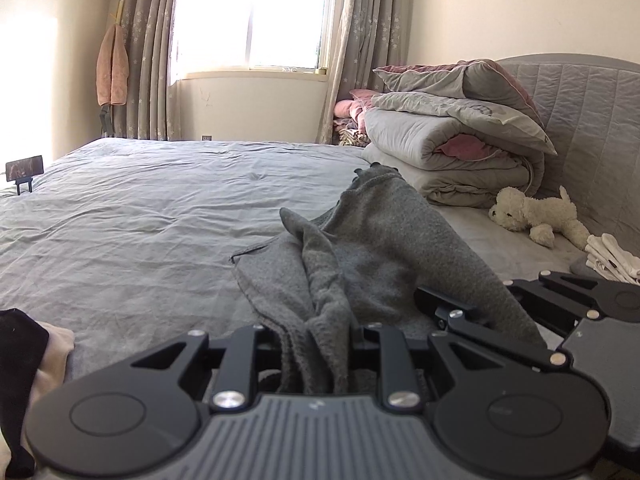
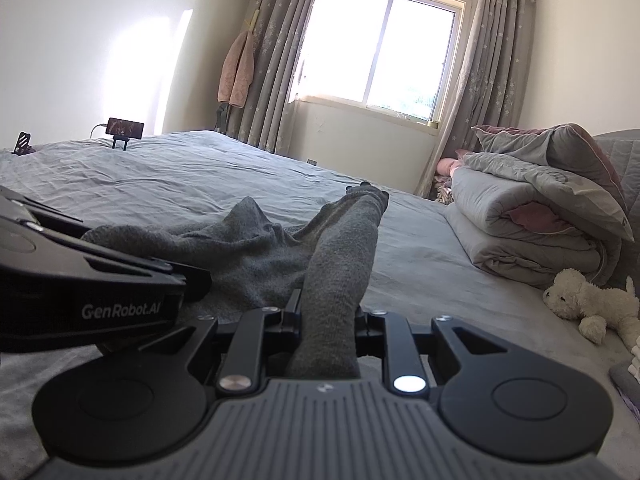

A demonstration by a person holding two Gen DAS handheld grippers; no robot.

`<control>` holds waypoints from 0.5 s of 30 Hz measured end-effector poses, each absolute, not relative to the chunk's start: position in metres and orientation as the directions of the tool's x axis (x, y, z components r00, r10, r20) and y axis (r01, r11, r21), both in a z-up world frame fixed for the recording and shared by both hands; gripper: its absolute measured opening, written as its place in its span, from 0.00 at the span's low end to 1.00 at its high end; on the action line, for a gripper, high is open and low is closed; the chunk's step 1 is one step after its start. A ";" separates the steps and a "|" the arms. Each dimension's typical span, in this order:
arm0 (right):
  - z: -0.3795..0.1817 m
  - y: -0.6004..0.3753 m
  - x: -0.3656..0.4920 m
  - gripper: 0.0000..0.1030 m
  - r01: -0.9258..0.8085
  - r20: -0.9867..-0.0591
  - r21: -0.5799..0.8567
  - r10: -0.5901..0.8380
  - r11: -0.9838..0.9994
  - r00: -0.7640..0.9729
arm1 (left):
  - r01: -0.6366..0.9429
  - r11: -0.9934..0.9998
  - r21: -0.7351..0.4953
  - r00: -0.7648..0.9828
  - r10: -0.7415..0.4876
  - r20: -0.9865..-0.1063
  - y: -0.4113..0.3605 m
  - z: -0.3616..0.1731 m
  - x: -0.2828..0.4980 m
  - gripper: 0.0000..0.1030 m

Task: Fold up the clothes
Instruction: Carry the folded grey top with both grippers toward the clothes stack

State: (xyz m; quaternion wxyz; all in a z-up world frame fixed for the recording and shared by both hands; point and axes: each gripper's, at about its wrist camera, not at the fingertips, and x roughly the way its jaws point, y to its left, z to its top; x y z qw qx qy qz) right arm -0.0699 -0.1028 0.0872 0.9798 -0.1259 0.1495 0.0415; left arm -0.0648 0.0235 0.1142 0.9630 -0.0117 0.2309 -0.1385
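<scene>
A grey knitted garment [image 1: 360, 248] lies bunched on the bed's grey sheet [image 1: 140, 208]. My left gripper [image 1: 316, 344] is shut on a gathered fold of it, the cloth running up between the jaws. In the right wrist view the same grey garment [image 2: 256, 248] stretches away, and my right gripper [image 2: 328, 328] is shut on a thick strip of it that rises toward a dark cuff [image 2: 372, 196]. The right gripper's black body [image 1: 580, 312] shows at the right of the left wrist view; the left gripper's body [image 2: 92, 280] sits close at the left of the right wrist view.
Folded quilts [image 1: 460, 136] are stacked against the padded headboard [image 1: 592, 120] at right. A white plush dog [image 1: 536, 212] and folded white cloth [image 1: 612, 256] lie nearby. A phone on a stand [image 2: 124, 128] is at the bed's far left. Dark and pink clothes [image 1: 28, 360] sit lower left.
</scene>
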 end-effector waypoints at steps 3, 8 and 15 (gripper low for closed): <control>0.089 -0.105 -0.072 0.22 -0.115 -0.298 -0.234 0.042 0.965 0.954 | 0.262 0.962 -0.080 0.860 -0.271 -0.432 0.020 0.117 -0.067 0.21; 0.094 -0.109 -0.078 0.21 -0.098 -0.256 -0.263 0.029 0.960 0.966 | 0.270 0.961 -0.067 0.878 -0.274 -0.393 0.016 0.121 -0.076 0.21; 0.098 -0.117 -0.088 0.20 -0.074 -0.172 -0.354 0.012 0.932 0.985 | 0.293 0.955 -0.036 0.894 -0.287 -0.344 0.001 0.129 -0.086 0.21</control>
